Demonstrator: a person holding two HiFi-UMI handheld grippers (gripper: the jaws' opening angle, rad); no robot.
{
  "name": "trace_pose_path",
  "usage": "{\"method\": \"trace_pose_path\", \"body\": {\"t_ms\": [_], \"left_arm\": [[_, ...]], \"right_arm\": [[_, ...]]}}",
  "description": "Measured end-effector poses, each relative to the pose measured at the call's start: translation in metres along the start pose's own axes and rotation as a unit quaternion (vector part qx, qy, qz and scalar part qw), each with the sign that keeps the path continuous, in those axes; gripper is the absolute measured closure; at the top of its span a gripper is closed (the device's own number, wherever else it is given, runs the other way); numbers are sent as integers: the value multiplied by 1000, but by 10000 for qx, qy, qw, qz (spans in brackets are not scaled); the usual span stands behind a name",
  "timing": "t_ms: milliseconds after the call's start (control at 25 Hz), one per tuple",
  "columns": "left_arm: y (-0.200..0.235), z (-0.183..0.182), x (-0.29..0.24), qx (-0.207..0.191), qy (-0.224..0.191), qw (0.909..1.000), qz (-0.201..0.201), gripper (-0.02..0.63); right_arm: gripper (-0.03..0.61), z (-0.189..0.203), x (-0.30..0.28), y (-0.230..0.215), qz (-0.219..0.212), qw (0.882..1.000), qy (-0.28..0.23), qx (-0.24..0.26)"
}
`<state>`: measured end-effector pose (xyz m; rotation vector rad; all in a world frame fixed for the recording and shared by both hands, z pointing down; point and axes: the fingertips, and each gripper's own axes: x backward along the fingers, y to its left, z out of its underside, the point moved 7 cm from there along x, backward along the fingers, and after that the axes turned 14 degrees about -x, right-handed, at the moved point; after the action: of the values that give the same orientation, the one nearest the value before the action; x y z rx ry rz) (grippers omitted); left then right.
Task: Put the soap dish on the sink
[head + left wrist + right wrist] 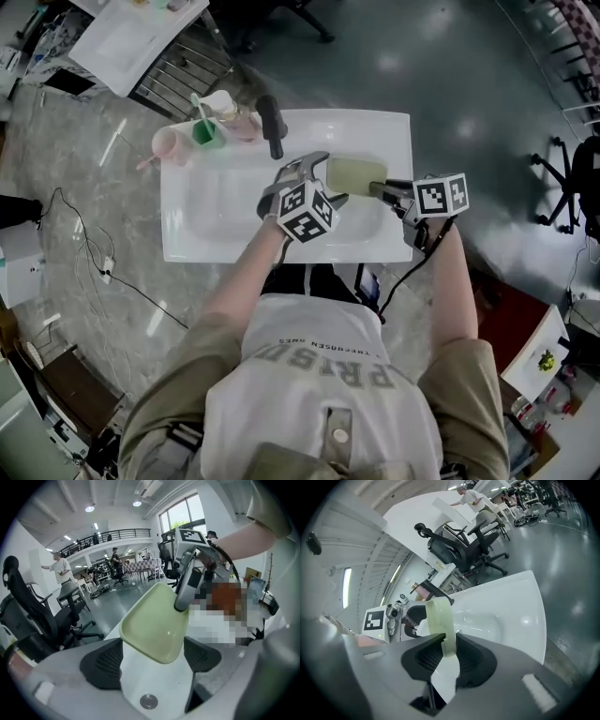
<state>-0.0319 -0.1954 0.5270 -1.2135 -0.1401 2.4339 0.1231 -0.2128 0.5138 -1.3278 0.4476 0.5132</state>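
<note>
The pale green soap dish [356, 174] hangs over the white sink [187, 234], above the right part of its bowl. My right gripper [380, 189] is shut on the dish's right rim; in the right gripper view the dish [439, 618] stands edge-on, pinched between the pads. My left gripper [328, 180] comes from the left with its jaws wide. The dish's near end [157, 625] lies between the left fingers [105, 663], close to both, and I see no clear press. The drain [148, 701] shows below.
A black faucet [271, 127] stands at the sink's back rim. A pink cup [172, 145] and a green cup with a toothbrush [206, 131] crowd the back left corner. The sink rests on a marble counter [84, 216]. Office chairs [464, 545] stand beyond.
</note>
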Motion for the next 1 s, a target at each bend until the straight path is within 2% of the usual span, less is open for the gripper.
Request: {"method": "trace_pose_path", "body": {"t_ms": [320, 480, 1000], "left_arm": [[20, 6, -35, 462, 371, 9980, 198, 190], [31, 8, -51, 641, 651, 9954, 274, 190], [49, 16, -80, 675, 1127, 9906, 383, 190]], "right_arm": [[505, -26, -12, -20, 331, 9993, 60, -175], [505, -39, -19, -27, 333, 9990, 111, -278], [506, -63, -37, -53, 141, 9964, 377, -750]]}}
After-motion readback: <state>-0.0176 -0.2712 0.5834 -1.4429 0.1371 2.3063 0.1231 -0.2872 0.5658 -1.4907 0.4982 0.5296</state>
